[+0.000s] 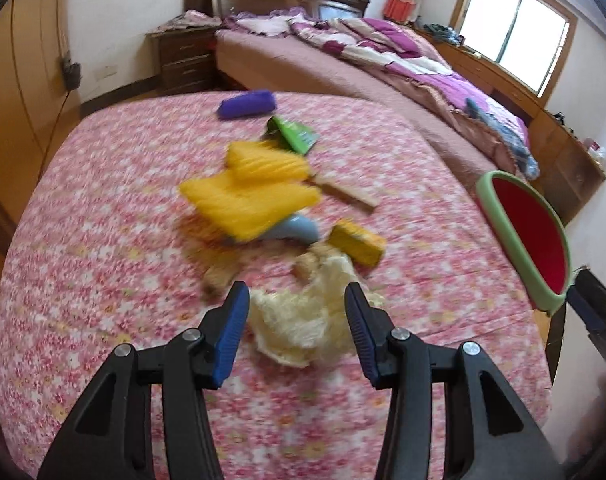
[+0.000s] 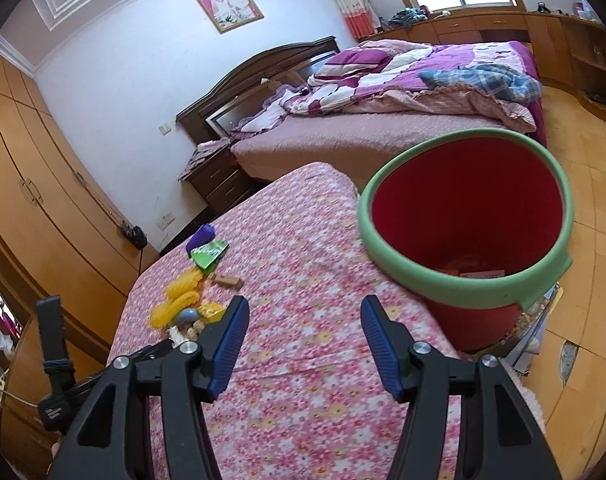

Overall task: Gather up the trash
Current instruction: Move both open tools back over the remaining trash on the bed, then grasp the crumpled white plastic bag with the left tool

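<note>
My landmark is the red bucket with the green rim (image 2: pixel 469 216): it stands at the right edge of the flowered tabletop (image 2: pixel 303 264), and some scraps lie at its bottom. Between it and the clutter I have a broad strip of bare cloth to move across. My right tongs (image 2: pixel 305 346) hover over that strip, jaws apart with nothing between them. The trash lies well left of the bucket: a crumpled pale tissue (image 1: pixel 303 320) sits between the parted jaws of my left tongs (image 1: pixel 297 330), though I see no pad pressing it. Farther from the bucket beyond the tissue crowd a small yellow box (image 1: pixel 357 242), yellow ridged pieces (image 1: pixel 251 192), a grey-blue object (image 1: pixel 291 230), a green packet (image 1: pixel 293 134) and a purple roll (image 1: pixel 245 104). The view is blurred.
</note>
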